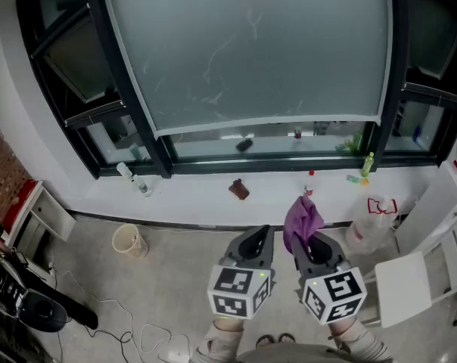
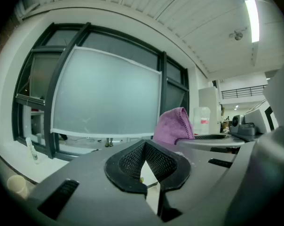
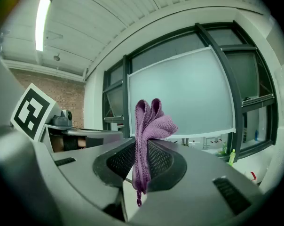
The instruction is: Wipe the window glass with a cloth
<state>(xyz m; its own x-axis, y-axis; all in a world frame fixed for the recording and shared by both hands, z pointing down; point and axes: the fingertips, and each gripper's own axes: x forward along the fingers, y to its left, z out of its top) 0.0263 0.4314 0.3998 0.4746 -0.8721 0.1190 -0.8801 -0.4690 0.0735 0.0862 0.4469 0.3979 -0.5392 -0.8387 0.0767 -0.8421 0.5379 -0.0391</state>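
Closest in, side by side, are two sets of tongs. The right tongs (image 1: 307, 245) are pressed together on one purple cloth (image 1: 303, 219), which stands up in a bunched fold above the tips while a thin tail hangs below them. The left tongs (image 1: 259, 234) meet at their tips with nothing between them.

Left of the left tongs and lower, one pale cup (image 1: 128, 240) stands on the floor. Just beyond both tongs runs the white sill (image 1: 191, 197). One small brown object (image 1: 239, 190) lies on it ahead of the left tongs. I count three bottles there: a clear bottle (image 1: 133, 178) lying far to the left, a red-capped bottle (image 1: 311, 181) ahead of the right tongs, and a green bottle (image 1: 367, 163) further right.

Farthest out, well apart from the cloth, is the window glass (image 1: 251, 51), one large frosted pane in a dark frame, marked with faint pale streaks.

As I judge it, only the picking up is done: the cloth is gripped but touches no glass, so carrying it across to the pane and the whole of the wiping remain.
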